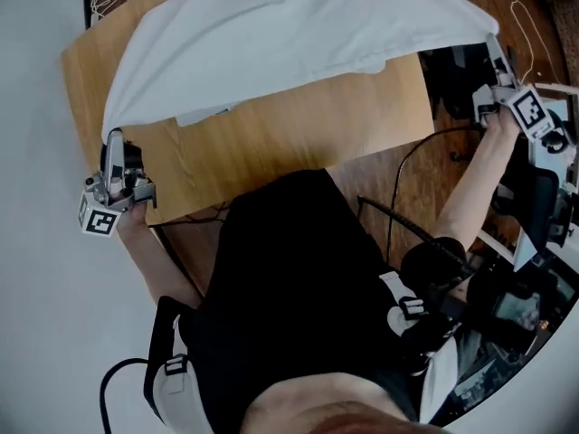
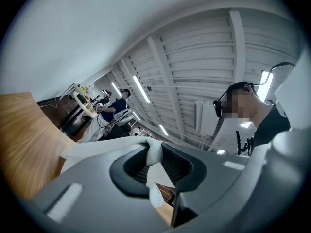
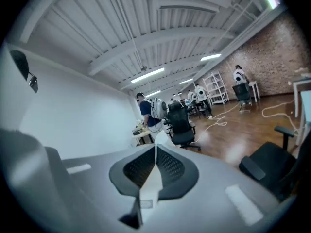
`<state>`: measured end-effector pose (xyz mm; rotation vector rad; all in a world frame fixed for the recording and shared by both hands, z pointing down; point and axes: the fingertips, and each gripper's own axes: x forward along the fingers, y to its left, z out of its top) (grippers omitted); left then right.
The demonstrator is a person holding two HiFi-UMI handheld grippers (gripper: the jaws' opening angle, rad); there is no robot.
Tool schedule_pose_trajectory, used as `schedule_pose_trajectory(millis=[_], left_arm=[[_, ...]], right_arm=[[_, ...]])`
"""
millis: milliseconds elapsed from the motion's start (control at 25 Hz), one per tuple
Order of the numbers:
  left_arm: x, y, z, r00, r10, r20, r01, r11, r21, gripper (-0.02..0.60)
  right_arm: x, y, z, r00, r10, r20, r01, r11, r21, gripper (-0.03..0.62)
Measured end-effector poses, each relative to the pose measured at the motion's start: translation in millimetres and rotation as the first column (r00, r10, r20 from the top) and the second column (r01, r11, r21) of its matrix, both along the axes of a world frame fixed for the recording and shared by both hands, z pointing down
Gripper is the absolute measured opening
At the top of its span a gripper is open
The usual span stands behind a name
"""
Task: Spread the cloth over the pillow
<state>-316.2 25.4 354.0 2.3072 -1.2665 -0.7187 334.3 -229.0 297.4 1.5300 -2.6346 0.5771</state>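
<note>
Over the table: white cloth is up in the air, stretched between both grippers and sagging in a wide arc above the far half of the wood top.

- Left gripper: jaws nearly together, clamped on a bunched corner of the cloth. Its marker cube sits at the table's near left corner.
- Right gripper: jaws fully together, pinching a thin flat edge of the cloth. It sits past the table's right edge.
- A pale shape shows just under the cloth's lower hem. Can't tell if that's the pillow.

Surface and room: light wood tabletop, the near strip bare. Dark wood floor to the right, with a black cable looping across it and a white cable further out. Plain pale surface to the left of the table. The right gripper view shows a brick wall, white ceiling beams, strip lights, a black office chair and people at desks far back.

Edges and room: the cloth's hem hangs clear of the table's near edge. The person's dark top is right against that edge. Black gear crowds the right side near the right forearm.
</note>
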Motion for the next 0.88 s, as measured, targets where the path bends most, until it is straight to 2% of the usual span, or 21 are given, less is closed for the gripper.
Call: schedule_pose_trajectory(millis=[80, 160, 240, 320, 360, 440, 520, 560, 600, 640, 680, 760, 840, 880], left_arm=[[-1.8, 25.4, 16.3, 1.0, -0.025, -0.009, 0.024, 0.998, -0.052, 0.063], [1.9, 53.2, 66.8, 0.995, -0.049, -0.085, 0.034, 0.984, -0.173, 0.061], [15.5, 78.2, 141.4, 0.974, -0.066, -0.217, -0.008, 0.946, -0.324, 0.058], [29.4, 96.4, 221.4, 0.952, -0.078, -0.297, -0.073, 0.881, -0.467, 0.052], [34.0, 101.2, 253.9, 0.951, -0.078, -0.298, -0.096, 0.845, -0.526, 0.049], [38.0, 103.1, 296.1, 0.971, -0.055, -0.235, -0.105, 0.78, -0.617, 0.044], [33.5, 99.1, 313.4, 0.986, -0.029, -0.163, -0.088, 0.742, -0.664, 0.044], [29.0, 97.2, 315.9, 0.988, -0.027, -0.149, -0.081, 0.735, -0.673, 0.044], [24.1, 95.9, 314.3, 0.989, -0.028, -0.145, -0.078, 0.736, -0.672, 0.044], [20.0, 94.8, 307.8, 0.989, -0.027, -0.148, -0.079, 0.747, -0.66, 0.043], [17.4, 92.6, 295.3, 0.988, -0.02, -0.155, -0.085, 0.767, -0.637, 0.044], [13.6, 82.0, 249.5, 0.985, -0.005, -0.17, -0.091, 0.829, -0.552, 0.043], [8.7, 69.0, 185.8, 0.986, 0.002, -0.167, -0.076, 0.896, -0.437, 0.041], [6.8, 65.1, 154.1, 0.989, 0.009, -0.146, -0.064, 0.922, -0.382, 0.043]], right_arm=[[16.1, 15.2, 13.6, 0.998, 0.062, 0.012, -0.061, 0.998, -0.024, 0.011], [31.5, 29.3, 62.3, 0.99, 0.137, 0.021, -0.134, 0.985, -0.108, 0.011], [44.1, 40.6, 130.3, 0.977, 0.211, 0.017, -0.202, 0.953, -0.225, 0.011], [55.0, 49.9, 206.4, 0.96, 0.281, 0.0, -0.263, 0.899, -0.35, 0.011], [60.1, 53.9, 244.3, 0.95, 0.313, -0.013, -0.291, 0.865, -0.41, 0.011], [69.0, 59.0, 312.5, 0.93, 0.365, -0.046, -0.336, 0.792, -0.51, 0.011], [75.0, 57.4, 358.3, 0.916, 0.393, -0.081, -0.366, 0.734, -0.572, 0.011], [76.1, 52.4, 367.2, 0.914, 0.394, -0.098, -0.374, 0.722, -0.583, 0.011], [75.3, 44.5, 365.2, 0.915, 0.388, -0.109, -0.375, 0.721, -0.582, 0.011], [73.0, 34.8, 354.5, 0.919, 0.379, -0.107, -0.368, 0.731, -0.575, 0.011], [70.4, 23.9, 338.1, 0.925, 0.368, -0.089, -0.352, 0.748, -0.563, 0.011], [64.5, 5.9, 288.7, 0.938, 0.345, -0.03, -0.312, 0.803, -0.508, 0.011], [58.3, 0.1, 217.2, 0.949, 0.314, 0.004, -0.287, 0.873, -0.395, 0.011], [56.3, 1.2, 179.9, 0.954, 0.299, 0.005, -0.281, 0.903, -0.326, 0.011]])
